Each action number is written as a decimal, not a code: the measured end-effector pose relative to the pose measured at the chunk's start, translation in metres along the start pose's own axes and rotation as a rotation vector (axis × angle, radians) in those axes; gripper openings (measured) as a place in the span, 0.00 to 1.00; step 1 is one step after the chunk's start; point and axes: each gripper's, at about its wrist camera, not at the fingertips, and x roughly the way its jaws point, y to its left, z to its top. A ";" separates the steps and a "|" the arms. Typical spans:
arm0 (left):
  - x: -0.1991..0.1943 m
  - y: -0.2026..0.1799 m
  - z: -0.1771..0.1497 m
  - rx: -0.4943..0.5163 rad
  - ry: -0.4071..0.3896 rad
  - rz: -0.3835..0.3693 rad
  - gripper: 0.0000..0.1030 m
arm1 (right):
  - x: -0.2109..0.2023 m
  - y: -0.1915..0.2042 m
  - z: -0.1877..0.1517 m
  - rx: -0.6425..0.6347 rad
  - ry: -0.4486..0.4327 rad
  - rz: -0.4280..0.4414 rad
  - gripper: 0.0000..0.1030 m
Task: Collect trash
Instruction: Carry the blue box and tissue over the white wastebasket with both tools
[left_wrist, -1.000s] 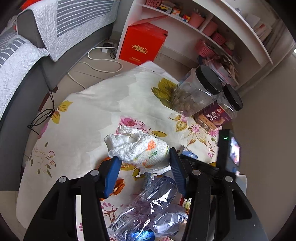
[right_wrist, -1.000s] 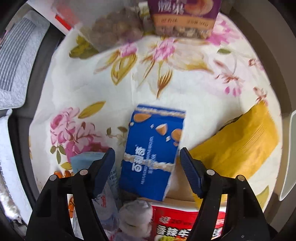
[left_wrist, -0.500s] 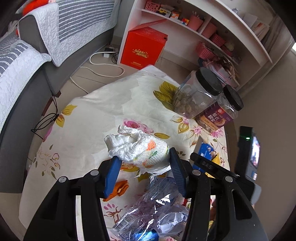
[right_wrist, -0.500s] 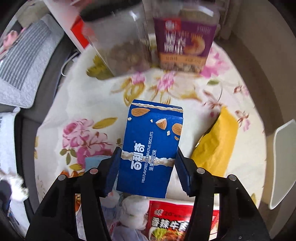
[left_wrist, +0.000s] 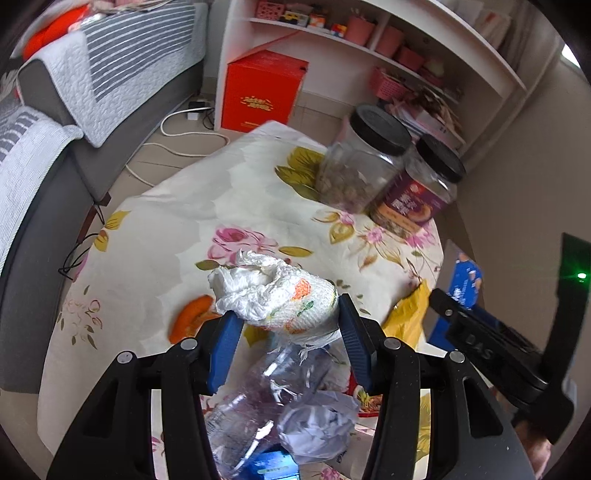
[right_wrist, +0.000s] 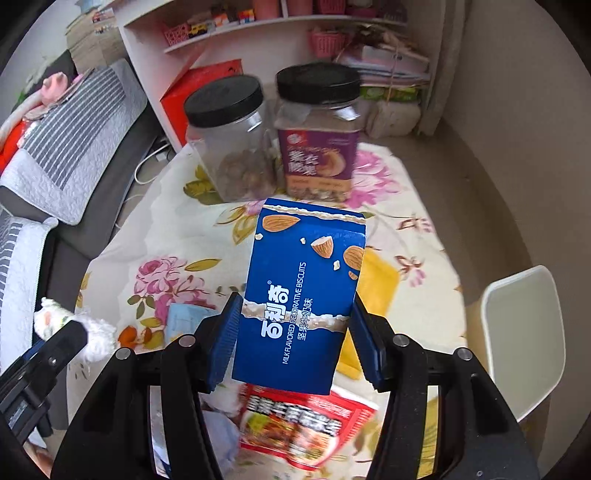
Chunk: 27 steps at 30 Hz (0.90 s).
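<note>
Since the earlier frame, right tool (right_wrist: 293, 341) had clamped the blue biscuit box (right_wrist: 301, 295), lettered "MILK FLAVORED DECORATIVE BISCUITS", and lifted it off the floral surface (left_wrist: 177, 221); left tool (left_wrist: 288, 339) held a crumpled paper wad (left_wrist: 277, 295). Left to collect, nearside: clear bottle (left_wrist: 255, 406), grey paper ball (left_wrist: 314, 428), red snack packet (right_wrist: 306, 424), yellow pouch (right_wrist: 376, 280). White bin (right_wrist: 517, 332) stood right.

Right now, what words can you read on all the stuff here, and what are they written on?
"MILK FLAVORED DECORATIVE BISCUITS": on the blue biscuit box held in the right tool.
"百利奇" in big white characters: same blue box.
"DAS": on the black arm of the right tool, seen from the left wrist.
Purple jar label: Chinese characters, too blurred to read.
Red packet: blurred.
Red carton: gold print too small.
</note>
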 end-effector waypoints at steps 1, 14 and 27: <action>0.001 -0.005 -0.002 0.011 0.001 0.002 0.50 | -0.001 -0.004 -0.002 0.000 -0.006 -0.003 0.52; 0.011 -0.059 -0.020 0.137 -0.010 0.037 0.50 | -0.027 -0.065 -0.021 0.034 -0.086 -0.033 0.52; 0.024 -0.105 -0.036 0.228 -0.007 0.031 0.50 | -0.032 -0.139 -0.030 0.121 -0.126 -0.125 0.53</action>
